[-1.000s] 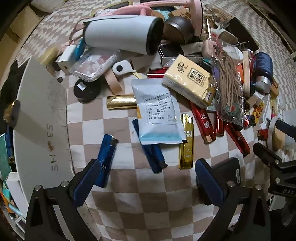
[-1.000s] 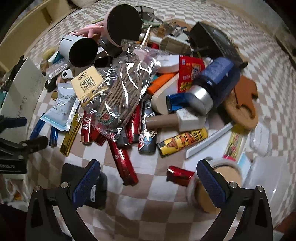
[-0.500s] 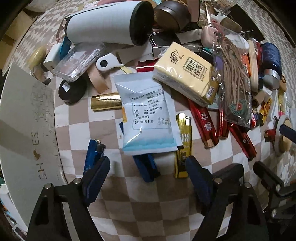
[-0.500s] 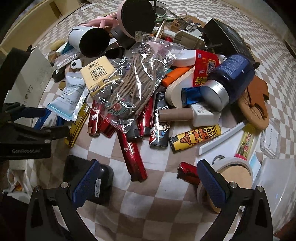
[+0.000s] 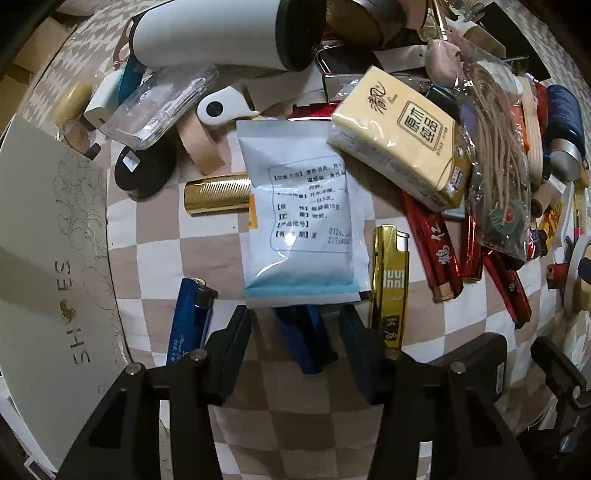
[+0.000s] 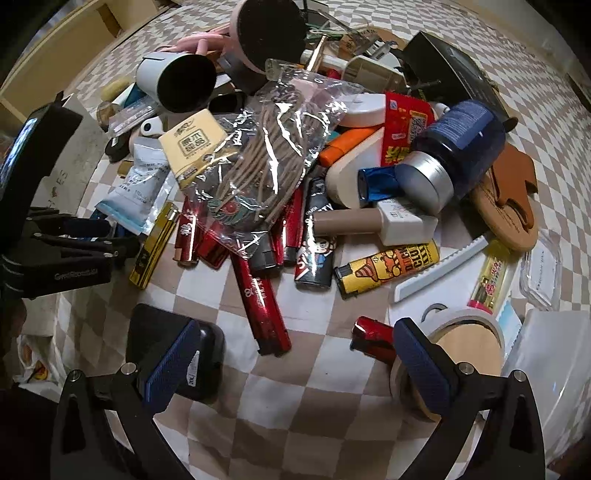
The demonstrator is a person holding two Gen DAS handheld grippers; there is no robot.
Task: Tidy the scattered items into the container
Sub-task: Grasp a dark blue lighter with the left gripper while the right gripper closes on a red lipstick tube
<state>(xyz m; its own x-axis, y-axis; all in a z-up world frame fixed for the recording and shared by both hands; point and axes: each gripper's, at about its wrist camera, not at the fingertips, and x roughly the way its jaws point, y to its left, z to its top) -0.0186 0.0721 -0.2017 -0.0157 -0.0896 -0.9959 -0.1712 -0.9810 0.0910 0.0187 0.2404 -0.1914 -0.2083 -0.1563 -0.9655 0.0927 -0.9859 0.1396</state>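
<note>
Left gripper (image 5: 295, 332): points straight down over the checkered worktop (image 5: 295, 424); its jaws have just been closing and straddle a blue lighter (image 5: 306, 339). Pads lie just beside the lighter's flanks, with a sliver of gap visible on each side, so no clamp yet.
Blue lighter: flat on the cloth, far end tucked under a white-and-blue sachet (image 5: 303, 221).
Neighbours: a second blue lighter (image 5: 190, 317) to the left of the jaws, a gold lighter (image 5: 389, 284) to the right, both untouched.
Right gripper (image 6: 295, 365): jaws wide apart, nothing between them, hovering above bare cloth near a red lighter (image 6: 371, 338).
Pile: yellow tissue pack (image 5: 399, 144), white tumbler (image 5: 229, 33) on its side, bagged cords (image 6: 258, 162), dark blue bottle (image 6: 458, 144), all heaped together.
Container: white shoe box (image 5: 48, 258) at the worktop's left edge, beside the left gripper.
</note>
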